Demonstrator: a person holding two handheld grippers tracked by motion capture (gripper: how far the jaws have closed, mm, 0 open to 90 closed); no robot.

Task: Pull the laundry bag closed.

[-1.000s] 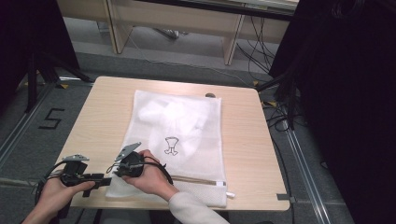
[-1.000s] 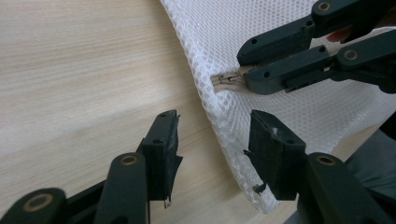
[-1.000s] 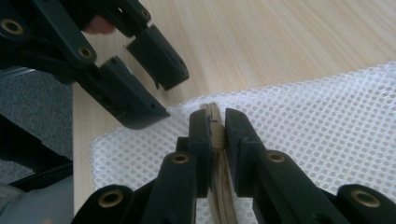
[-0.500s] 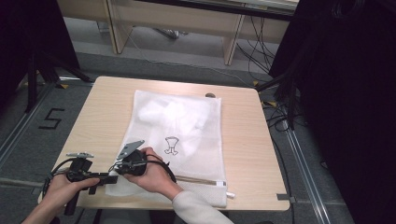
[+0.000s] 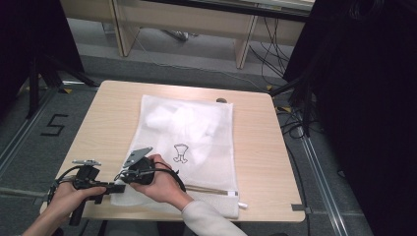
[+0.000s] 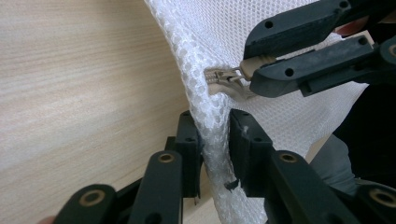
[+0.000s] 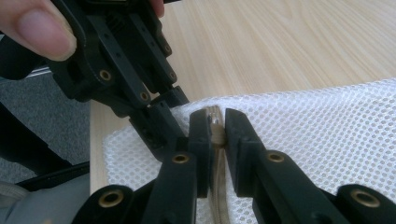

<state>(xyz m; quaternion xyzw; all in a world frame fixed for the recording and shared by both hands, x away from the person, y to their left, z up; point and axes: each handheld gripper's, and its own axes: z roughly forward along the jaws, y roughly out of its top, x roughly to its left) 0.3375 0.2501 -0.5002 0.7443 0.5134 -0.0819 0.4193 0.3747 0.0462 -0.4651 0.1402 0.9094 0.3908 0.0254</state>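
White mesh laundry bag [image 5: 189, 142] lies flat on the wooden tabletop [image 5: 255, 147], its zipped edge nearest the person. At its near-left corner, both hands meet low over the tabletop's edge: the left claw [image 6: 215, 140], whose jaws have just been closing, pinches the mesh beside the zip, while the right claw [image 7: 217, 133] is clamped on the zipper pull [image 6: 229, 78].

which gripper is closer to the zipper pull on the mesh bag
Right. The right gripper is clamped on the zipper pull. The left gripper sits just beside it, its jaws having just closed on the mesh bag corner.
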